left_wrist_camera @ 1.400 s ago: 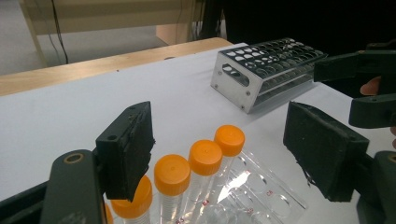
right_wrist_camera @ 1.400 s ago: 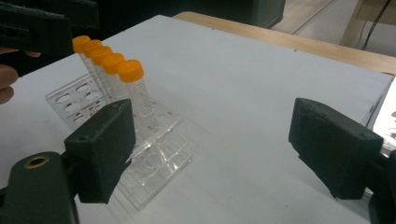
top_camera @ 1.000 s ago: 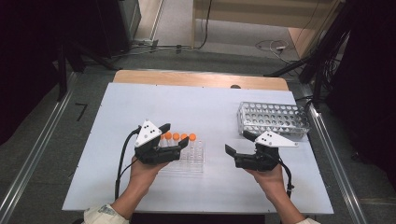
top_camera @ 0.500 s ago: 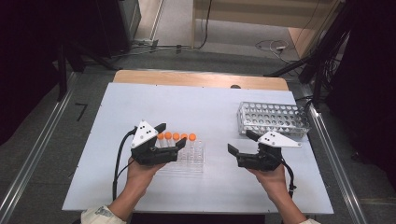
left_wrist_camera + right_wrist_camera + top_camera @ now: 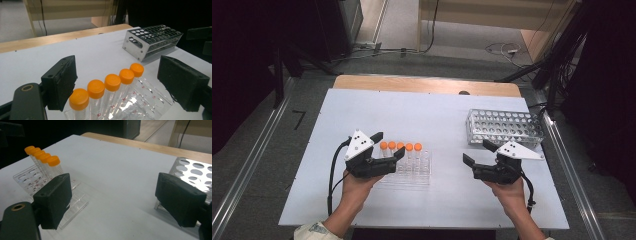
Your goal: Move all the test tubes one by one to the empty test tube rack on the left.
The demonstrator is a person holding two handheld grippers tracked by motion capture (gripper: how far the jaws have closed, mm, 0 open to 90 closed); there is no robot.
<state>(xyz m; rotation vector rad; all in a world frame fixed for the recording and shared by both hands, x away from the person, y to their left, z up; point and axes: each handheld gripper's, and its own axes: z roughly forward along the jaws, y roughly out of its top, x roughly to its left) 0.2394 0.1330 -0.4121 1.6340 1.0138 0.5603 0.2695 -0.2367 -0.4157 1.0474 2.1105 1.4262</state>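
Observation:
Several clear tubes with orange caps [image 5: 400, 146] stand in a row in a clear plastic rack [image 5: 419, 172] left of the table's middle. My left gripper [image 5: 389, 144] is at the row's left end. Its jaws have just been opening and stand wide on either side of the caps [image 5: 112, 82], the pads touching none of them. My right gripper [image 5: 477, 152] hovers open over bare table to the right, nothing between its jaws. From it I see the tubes [image 5: 47, 161] at the left and the clear rack [image 5: 27, 177] under them.
An empty perforated metal rack [image 5: 504, 127] sits at the back right, close behind my right gripper; I also see the metal rack [image 5: 152, 40] from the left gripper. The white tabletop [image 5: 412, 110] ends at a wooden strip [image 5: 427, 85] at the far edge.
My left gripper has eased back a little to the left, uncovering more orange caps, and its jaws stand wider. The right gripper has barely moved.

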